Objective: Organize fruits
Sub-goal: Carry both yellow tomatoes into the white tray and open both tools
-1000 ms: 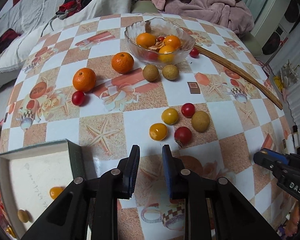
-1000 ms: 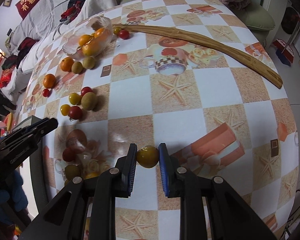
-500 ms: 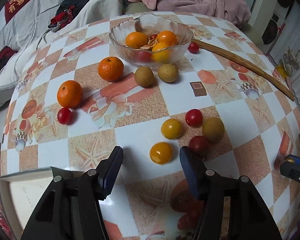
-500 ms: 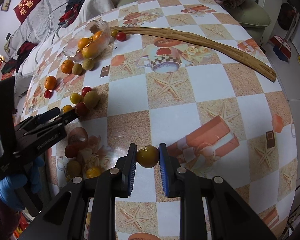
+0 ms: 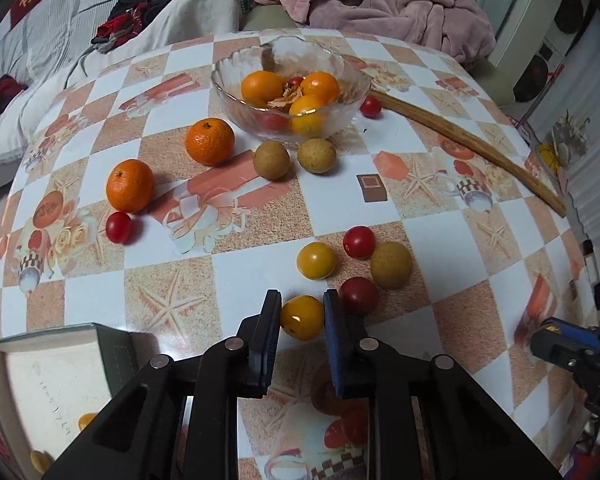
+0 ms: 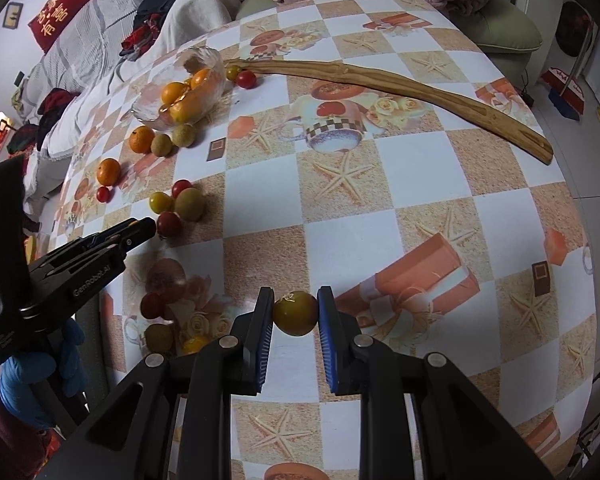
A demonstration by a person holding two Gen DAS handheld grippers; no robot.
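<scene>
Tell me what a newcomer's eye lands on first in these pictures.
First, the two black grippers up close: the left gripper brackets a yellow tomato on the table, and the right gripper pinches a darker yellow tomato. Next, the glass bowl of oranges at the far side, with loose oranges, red tomatoes and brown fruits scattered before it. A long wooden stick curves across the table's right.

— What crowds our left claw (image 5: 302, 312)?
— A red tomato (image 5: 359, 295) touching its right finger, more fruit just beyond.
— And leftward?
— Bare surface (image 5: 172, 280), then the box (image 5: 60, 364).
</scene>
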